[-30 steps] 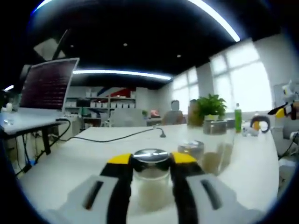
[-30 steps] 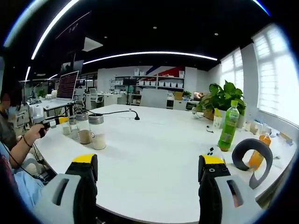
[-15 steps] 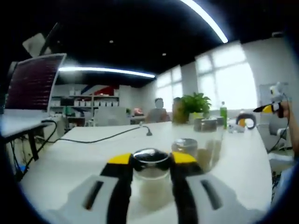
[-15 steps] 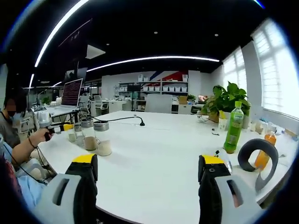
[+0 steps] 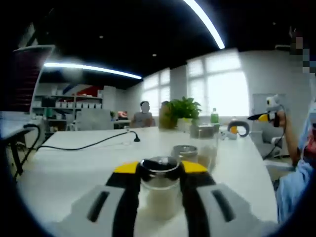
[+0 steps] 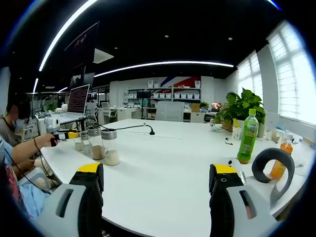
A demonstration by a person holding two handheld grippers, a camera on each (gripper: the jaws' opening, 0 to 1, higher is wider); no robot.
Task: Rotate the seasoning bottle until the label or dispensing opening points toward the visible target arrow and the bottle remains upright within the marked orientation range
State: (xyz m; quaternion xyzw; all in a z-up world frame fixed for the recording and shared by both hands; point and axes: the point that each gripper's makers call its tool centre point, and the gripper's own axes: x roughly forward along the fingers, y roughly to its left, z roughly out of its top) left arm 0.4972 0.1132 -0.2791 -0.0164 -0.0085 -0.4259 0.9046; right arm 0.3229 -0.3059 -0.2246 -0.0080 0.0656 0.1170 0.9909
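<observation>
My left gripper (image 5: 159, 173) clamps a bottle (image 5: 159, 190) low in the centre of the left gripper view, its yellow-tipped jaws pressed against the glass just under the metal lid; the bottle stands upright on the table (image 5: 74, 168). Just beyond it, to the right, stand two more jars (image 5: 195, 150). Farther back a cable (image 5: 84, 146) crosses the table, with a plant (image 5: 183, 108) at centre. My right gripper (image 6: 157, 180) hangs released, jaws wide apart, at the bottom of the right gripper view; a green bottle (image 6: 247, 137) stands at mid right.
</observation>
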